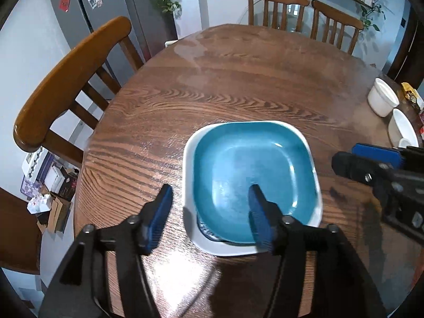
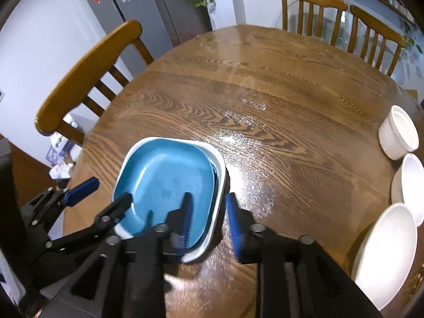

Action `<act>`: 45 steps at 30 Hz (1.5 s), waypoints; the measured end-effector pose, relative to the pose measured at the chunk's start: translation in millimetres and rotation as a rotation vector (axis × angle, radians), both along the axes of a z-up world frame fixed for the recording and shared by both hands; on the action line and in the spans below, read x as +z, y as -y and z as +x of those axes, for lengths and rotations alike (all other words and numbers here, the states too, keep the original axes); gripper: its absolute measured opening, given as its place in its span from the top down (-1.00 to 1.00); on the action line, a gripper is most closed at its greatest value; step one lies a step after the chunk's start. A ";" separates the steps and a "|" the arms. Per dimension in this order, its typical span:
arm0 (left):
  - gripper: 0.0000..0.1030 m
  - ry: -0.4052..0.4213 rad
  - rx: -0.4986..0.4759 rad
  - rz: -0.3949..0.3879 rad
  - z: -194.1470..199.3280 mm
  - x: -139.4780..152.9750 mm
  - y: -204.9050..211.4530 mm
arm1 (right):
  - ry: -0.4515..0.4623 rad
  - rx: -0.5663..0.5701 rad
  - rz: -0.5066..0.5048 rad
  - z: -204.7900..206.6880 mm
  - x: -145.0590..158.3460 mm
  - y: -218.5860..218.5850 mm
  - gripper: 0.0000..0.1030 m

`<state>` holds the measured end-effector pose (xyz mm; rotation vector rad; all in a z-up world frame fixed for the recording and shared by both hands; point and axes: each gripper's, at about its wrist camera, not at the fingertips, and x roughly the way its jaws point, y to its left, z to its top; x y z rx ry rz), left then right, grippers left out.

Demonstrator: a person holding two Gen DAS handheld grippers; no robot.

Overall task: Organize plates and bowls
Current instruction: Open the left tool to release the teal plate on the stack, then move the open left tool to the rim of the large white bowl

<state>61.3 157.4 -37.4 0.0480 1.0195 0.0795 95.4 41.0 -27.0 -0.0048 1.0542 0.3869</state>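
Left hand-held gripper (image 1: 209, 206) and right hand-held gripper (image 2: 209, 220) both stand wide open, each straddling a rim of the stacked blue plate (image 1: 251, 175) and white plate (image 1: 189, 159) on the counter (image 1: 212, 87), gripping nothing.

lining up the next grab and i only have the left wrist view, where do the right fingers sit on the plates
observer: the right gripper is open and straddles the right rim of the white square dish: one finger over the blue plate, the other outside, above the table.
operator: ok, and how many white dishes on the right, i make out two
observer: three in a row: a white cup, a white bowl, and nearest, a round white plate.
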 end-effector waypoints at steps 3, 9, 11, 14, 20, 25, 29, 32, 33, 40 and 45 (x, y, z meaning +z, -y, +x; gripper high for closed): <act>-0.52 0.021 -0.010 0.000 -5.7 7.9 7.6 | 0.025 -0.011 0.024 -14.7 9.6 14.1 0.22; -0.66 0.031 -0.053 -0.014 -16.7 16.6 30.2 | 0.062 -0.073 0.083 -41.7 20.3 52.3 0.18; -0.67 0.033 -0.072 -0.008 -20.5 17.6 40.6 | 0.064 -0.099 0.098 -48.5 20.9 65.2 0.17; -0.68 0.031 -0.105 -0.001 -25.1 18.7 58.7 | 0.071 -0.156 0.122 -61.2 22.7 93.4 0.17; -0.71 0.031 -0.168 -0.004 -33.7 22.4 94.5 | 0.077 -0.272 0.162 -83.5 22.2 147.5 0.16; -0.77 0.032 -0.234 -0.012 -42.5 23.1 131.3 | 0.067 -0.373 0.188 -102.0 14.5 191.3 0.16; -0.77 0.020 -0.283 -0.015 -47.1 20.5 157.8 | 0.060 -0.423 0.194 -111.5 9.6 211.7 0.15; -0.77 0.012 -0.306 -0.014 -48.4 18.5 171.6 | 0.052 -0.483 0.196 -122.8 2.1 239.2 0.15; -0.77 0.009 -0.319 -0.013 -49.6 17.7 177.2 | 0.048 -0.496 0.199 -125.7 -0.4 246.1 0.15; -0.77 -0.008 -0.355 -0.010 -42.9 10.8 207.0 | 0.011 -0.545 0.207 -136.4 -15.9 278.7 0.15; -0.77 -0.021 -0.347 -0.017 -29.2 7.2 217.9 | -0.001 -0.562 0.215 -136.5 -20.1 292.7 0.15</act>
